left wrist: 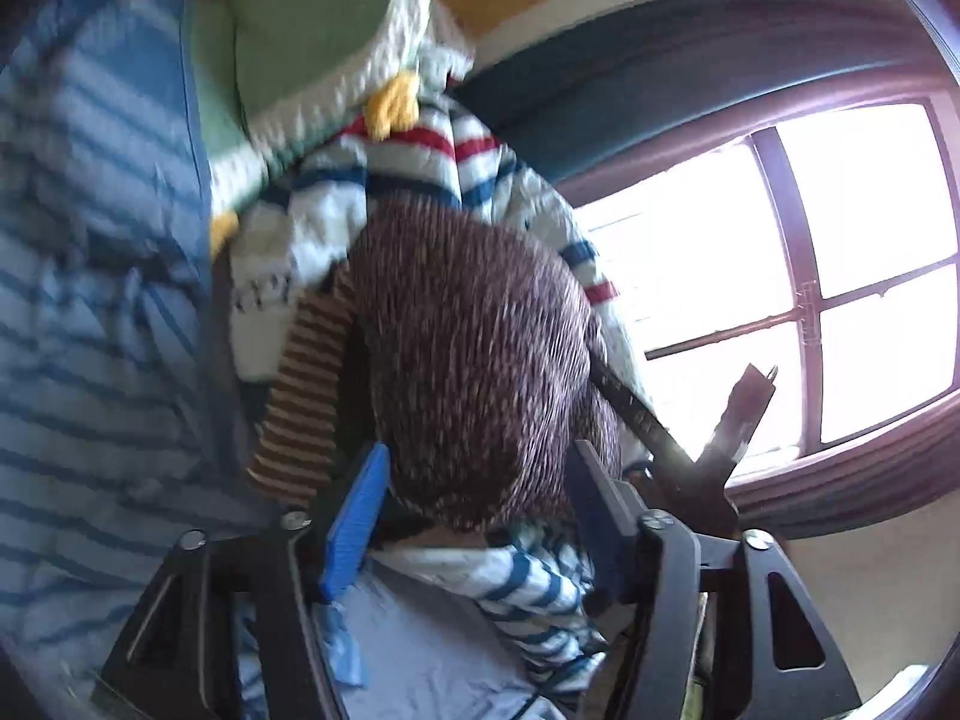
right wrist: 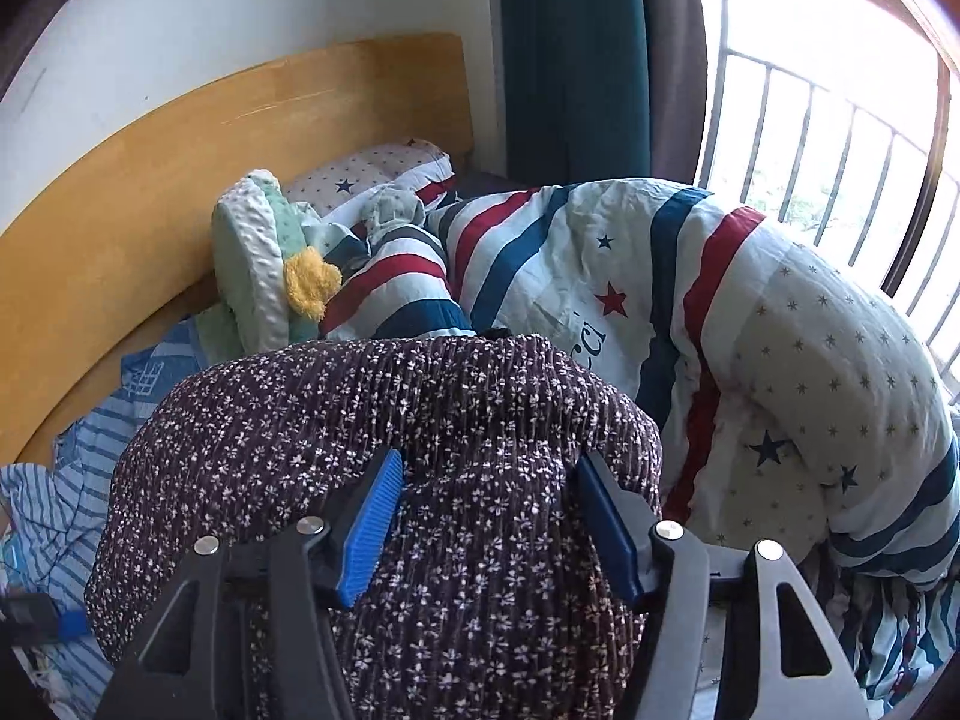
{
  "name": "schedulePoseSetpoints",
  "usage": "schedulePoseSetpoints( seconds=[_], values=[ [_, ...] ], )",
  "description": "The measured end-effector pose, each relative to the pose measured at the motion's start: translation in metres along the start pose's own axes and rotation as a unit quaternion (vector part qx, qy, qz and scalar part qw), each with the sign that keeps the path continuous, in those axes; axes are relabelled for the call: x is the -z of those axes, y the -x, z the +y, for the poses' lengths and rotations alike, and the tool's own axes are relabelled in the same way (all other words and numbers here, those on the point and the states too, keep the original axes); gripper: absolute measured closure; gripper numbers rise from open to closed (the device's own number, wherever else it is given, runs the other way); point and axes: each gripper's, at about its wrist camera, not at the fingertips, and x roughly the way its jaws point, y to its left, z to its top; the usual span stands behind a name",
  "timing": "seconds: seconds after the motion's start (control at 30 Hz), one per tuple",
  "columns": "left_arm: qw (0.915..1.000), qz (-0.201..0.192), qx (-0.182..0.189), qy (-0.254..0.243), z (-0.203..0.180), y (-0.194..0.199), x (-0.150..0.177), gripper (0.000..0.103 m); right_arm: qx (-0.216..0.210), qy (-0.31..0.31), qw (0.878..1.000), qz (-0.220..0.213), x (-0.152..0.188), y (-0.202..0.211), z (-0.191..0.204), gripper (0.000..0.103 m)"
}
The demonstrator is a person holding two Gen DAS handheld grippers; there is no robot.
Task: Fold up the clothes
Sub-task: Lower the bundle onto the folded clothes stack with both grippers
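1. Garment (right wrist: 384, 450) bunched in foreground, betw. fingers of right gripper (right wrist: 486, 516).
2. Quilt (right wrist: 750, 330) heaped behind and right of it, window (right wrist: 840, 120) beyond.
3. Plush toy (right wrist: 264, 264) left of quilt, against headboard (right wrist: 180, 168); pillow (right wrist: 372, 171) behind.

Place: a bedroom in a home.
Bed: a wooden headboard (right wrist: 180, 138) against a white wall (right wrist: 240, 0).
Bedding: a striped, star-printed duvet (right wrist: 750, 330) heaped up, and a star-printed pillow (right wrist: 372, 171) at the headboard.
Soft toy: a green and white plush (right wrist: 258, 264) beside the pillow.
Window: a barred window (right wrist: 810, 120) with a dark teal curtain (right wrist: 570, 60).
Clothes: striped blue garments (right wrist: 90, 480) lying on the bed.
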Motion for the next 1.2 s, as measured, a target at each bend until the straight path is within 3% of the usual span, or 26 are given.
schedulePoseSetpoints(
  seconds=[0.07, 0.17, 0.2, 0.27, 0.37, 0.47, 0.53, 0.6, 0.63, 0.73, 0.8, 0.87, 0.93, 1.0, 1.03, 1.07, 1.1, 1.2],
  values=[
    [0.9959, -0.015, -0.074, -0.050, -0.027, -0.005, -0.022, 0.095, -0.007, -0.009, 1.000, -0.004, -0.001, 0.006, -0.005, 0.037],
    [0.9904, 0.016, -0.107, -0.086, -0.057, 0.033, 0.062, 0.096, -0.019, -0.028, 0.999, -0.009, 0.000, 0.014, -0.014, 0.038],
    [0.9876, 0.024, -0.119, -0.099, -0.065, 0.038, 0.103, 0.096, -0.019, -0.036, 0.999, -0.011, 0.003, 0.016, -0.018, 0.040],
    [0.9806, 0.051, -0.139, -0.129, -0.081, 0.019, 0.102, 0.096, -0.019, -0.045, 0.999, -0.010, 0.008, 0.014, -0.027, 0.041],
    [0.9695, 0.084, -0.169, -0.156, -0.066, -0.037, 0.108, 0.096, -0.021, -0.046, 0.999, 0.002, 0.013, -0.001, -0.041, 0.038],
    [0.9558, 0.094, -0.197, -0.197, -0.070, -0.060, 0.120, 0.096, -0.032, -0.056, 0.998, 0.011, 0.020, -0.025, -0.052, 0.037],
    [0.9657, 0.102, -0.184, -0.153, -0.064, -0.068, 0.118, 0.097, -0.042, -0.069, 0.997, 0.010, 0.026, -0.038, -0.059, 0.037],
    [0.9850, 0.106, -0.120, -0.065, -0.038, -0.080, 0.103, 0.097, -0.049, -0.089, 0.995, 0.008, 0.032, -0.050, -0.069, 0.037],
    [0.9895, 0.110, -0.086, -0.036, -0.026, -0.077, 0.099, 0.097, -0.050, -0.104, 0.993, 0.005, 0.035, -0.054, -0.074, 0.037],
    [0.9911, 0.109, -0.064, -0.043, -0.024, -0.069, 0.097, 0.097, -0.065, -0.135, 0.989, -0.001, 0.041, -0.060, -0.087, 0.037],
    [0.9873, 0.085, -0.102, -0.088, -0.037, -0.067, 0.104, 0.097, -0.060, -0.134, 0.989, -0.001, 0.041, -0.057, -0.085, 0.037],
    [0.9776, 0.050, -0.149, -0.140, -0.058, -0.059, 0.115, 0.097, -0.051, -0.120, 0.991, 0.000, 0.035, -0.050, -0.077, 0.036],
    [0.9804, 0.023, -0.142, -0.134, -0.071, -0.034, 0.124, 0.097, -0.047, -0.109, 0.993, 0.002, 0.028, -0.040, -0.070, 0.031],
    [0.9861, 0.004, -0.117, -0.118, -0.083, -0.009, 0.134, 0.091, -0.055, -0.107, 0.993, -0.003, 0.025, -0.028, -0.069, 0.024],
    [0.9895, -0.003, -0.095, -0.109, -0.082, 0.005, 0.133, 0.075, -0.058, -0.107, 0.993, -0.005, 0.023, -0.021, -0.068, 0.020],
    [0.9922, -0.011, -0.075, -0.100, -0.079, 0.020, 0.131, 0.048, -0.062, -0.106, 0.992, -0.007, 0.021, -0.015, -0.067, 0.018],
    [0.9930, -0.023, -0.063, -0.097, -0.075, 0.035, 0.130, 0.037, -0.071, -0.111, 0.991, -0.010, 0.021, -0.011, -0.068, 0.017],
    [0.9928, -0.063, -0.042, -0.093, -0.068, 0.074, 0.134, 0.034, -0.097, -0.125, 0.987, -0.022, 0.021, 0.002, -0.070, 0.017]
  ],
)
